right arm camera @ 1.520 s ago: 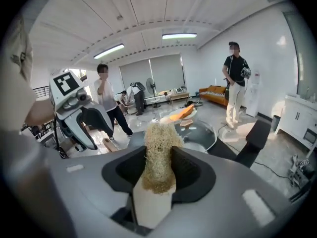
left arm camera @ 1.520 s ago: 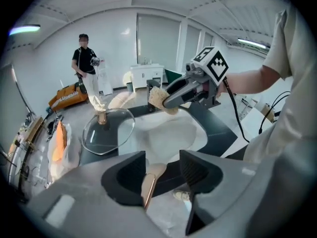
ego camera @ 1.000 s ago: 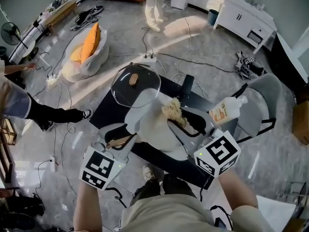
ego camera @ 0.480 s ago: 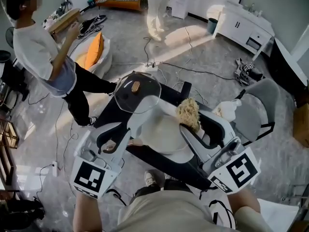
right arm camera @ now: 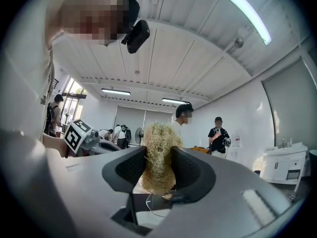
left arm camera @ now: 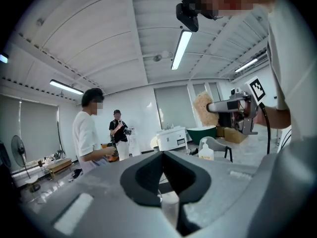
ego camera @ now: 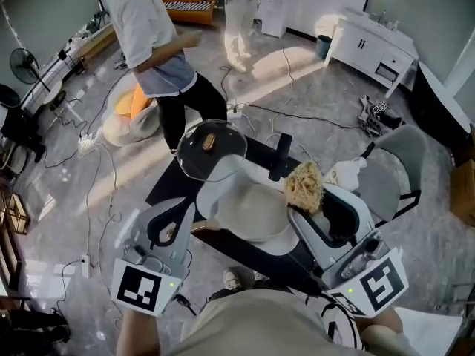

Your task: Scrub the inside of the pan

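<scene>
The white pan (ego camera: 252, 215) rests on the black table (ego camera: 169, 178), its wooden handle (ego camera: 205, 227) pointing left. My left gripper (ego camera: 190, 208) (left arm camera: 161, 157) hovers over that handle, lifted clear of it. Its jaws have just closed and are shut with nothing between them. My right gripper (ego camera: 303, 201) (right arm camera: 158, 168) is raised above the pan's right rim, shut on a straw-coloured scrubber (ego camera: 304, 184) (right arm camera: 157, 138). The left gripper view also catches that scrubber (left arm camera: 205, 108) held up at the right.
A glass lid (ego camera: 213, 150) with a wooden knob lies just behind the pan. A soap bottle (ego camera: 346, 173) (left arm camera: 205, 150) stands at the table's right end, beside a grey chair (ego camera: 393, 170). A person in a white shirt (ego camera: 154, 43) walks behind the table; cables cross the floor.
Both grippers have risen toward the head camera. The left one came off the pan's wooden handle and its jaws closed. The scrubber lifted up out of the pan. A person walked across behind the table.
</scene>
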A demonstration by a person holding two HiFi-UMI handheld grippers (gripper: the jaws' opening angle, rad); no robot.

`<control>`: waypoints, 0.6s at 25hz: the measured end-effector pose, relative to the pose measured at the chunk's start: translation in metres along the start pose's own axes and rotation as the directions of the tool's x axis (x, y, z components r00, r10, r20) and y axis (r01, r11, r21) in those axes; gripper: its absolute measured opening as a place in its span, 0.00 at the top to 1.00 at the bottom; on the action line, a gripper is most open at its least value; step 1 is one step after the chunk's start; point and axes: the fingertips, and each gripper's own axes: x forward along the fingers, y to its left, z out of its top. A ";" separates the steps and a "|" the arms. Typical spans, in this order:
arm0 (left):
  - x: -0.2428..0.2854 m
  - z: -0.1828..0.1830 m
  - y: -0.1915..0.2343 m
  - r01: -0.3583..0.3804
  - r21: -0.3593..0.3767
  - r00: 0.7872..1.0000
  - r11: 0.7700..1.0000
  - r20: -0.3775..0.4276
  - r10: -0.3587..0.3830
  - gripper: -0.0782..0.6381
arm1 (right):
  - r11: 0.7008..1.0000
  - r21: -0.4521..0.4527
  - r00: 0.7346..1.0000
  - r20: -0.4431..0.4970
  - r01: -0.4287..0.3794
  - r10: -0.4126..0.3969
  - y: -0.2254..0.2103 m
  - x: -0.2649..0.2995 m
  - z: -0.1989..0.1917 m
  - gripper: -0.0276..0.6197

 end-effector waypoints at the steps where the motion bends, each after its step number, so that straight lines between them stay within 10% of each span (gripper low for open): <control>1: 0.000 0.001 -0.002 0.005 0.000 1.000 1.000 0.007 -0.005 0.89 | 1.000 -0.001 1.000 -0.002 0.004 -0.004 0.000 -0.001 -0.001 0.71; 15: -0.004 -0.016 -0.017 0.020 -0.020 1.000 1.000 -0.007 -0.020 0.89 | 0.999 0.012 0.998 -0.054 0.039 -0.039 -0.002 -0.011 -0.027 0.71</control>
